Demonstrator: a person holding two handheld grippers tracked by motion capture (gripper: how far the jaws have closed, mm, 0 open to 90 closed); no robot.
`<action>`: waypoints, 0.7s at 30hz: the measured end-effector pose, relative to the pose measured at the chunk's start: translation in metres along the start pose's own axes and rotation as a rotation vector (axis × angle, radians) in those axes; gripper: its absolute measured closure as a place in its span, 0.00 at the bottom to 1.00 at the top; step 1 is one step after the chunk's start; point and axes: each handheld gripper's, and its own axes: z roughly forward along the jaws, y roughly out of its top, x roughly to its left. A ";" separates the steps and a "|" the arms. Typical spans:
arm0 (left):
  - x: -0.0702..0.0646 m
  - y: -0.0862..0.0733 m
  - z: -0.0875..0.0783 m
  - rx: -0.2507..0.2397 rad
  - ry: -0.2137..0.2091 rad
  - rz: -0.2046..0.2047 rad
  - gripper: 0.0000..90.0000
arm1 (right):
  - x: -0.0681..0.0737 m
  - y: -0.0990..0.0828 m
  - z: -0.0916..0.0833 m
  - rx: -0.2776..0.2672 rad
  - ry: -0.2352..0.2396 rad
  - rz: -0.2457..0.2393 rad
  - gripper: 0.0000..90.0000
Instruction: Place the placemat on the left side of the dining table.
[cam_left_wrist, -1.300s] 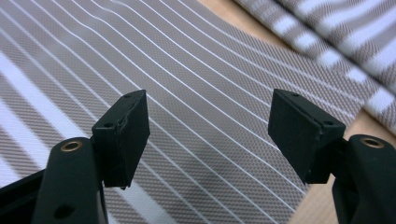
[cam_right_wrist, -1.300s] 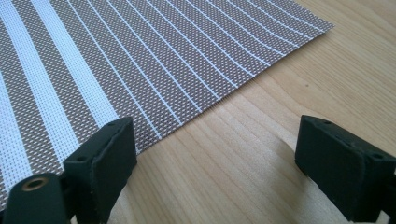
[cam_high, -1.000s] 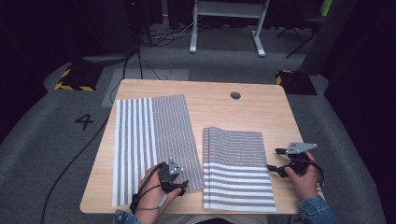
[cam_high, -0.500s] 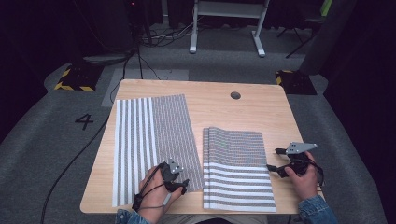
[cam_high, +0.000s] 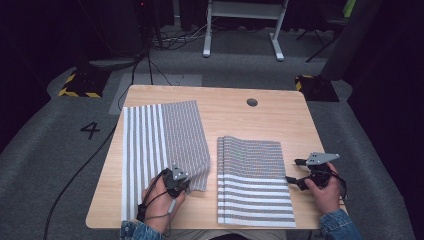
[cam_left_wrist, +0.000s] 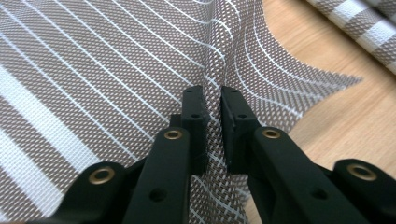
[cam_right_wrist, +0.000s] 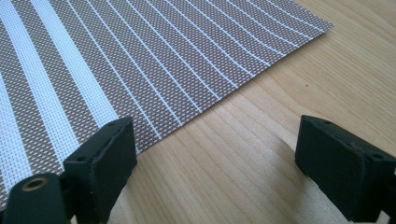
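Observation:
Two striped grey-and-white woven mats lie on the wooden table (cam_high: 235, 120). The left mat (cam_high: 160, 135) is spread flat, and my left gripper (cam_high: 184, 186) sits at its near right corner. In the left gripper view the jaws have just been closing and my left gripper (cam_left_wrist: 212, 100) is shut on a pinched ridge of that left mat (cam_left_wrist: 116, 70). The right mat (cam_high: 252, 170) lies folded. My right gripper (cam_high: 292, 170) rests open just beyond that mat's right edge. In the right gripper view my right gripper (cam_right_wrist: 215, 149) has bare wood between its pads, beside the right mat (cam_right_wrist: 140, 60).
A round cable hole (cam_high: 252, 102) is in the table's far side. Cables (cam_high: 85, 165) run over the grey floor to the left, near a painted number 4 (cam_high: 91, 130). A white stand (cam_high: 240, 25) is behind the table.
The left gripper's jaws have closed on the left mat's near right corner. The right gripper and both mats lie as before.

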 end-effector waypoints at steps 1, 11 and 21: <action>0.001 0.000 -0.002 0.006 0.013 0.008 0.92 | 0.000 0.000 0.000 0.000 0.001 0.000 0.14; 0.024 -0.014 -0.021 0.026 0.081 -0.020 0.92 | 0.000 0.000 0.000 0.000 0.000 0.000 0.14; 0.028 -0.022 -0.029 0.064 0.117 -0.061 0.88 | 0.000 0.000 0.000 0.000 -0.002 0.000 0.14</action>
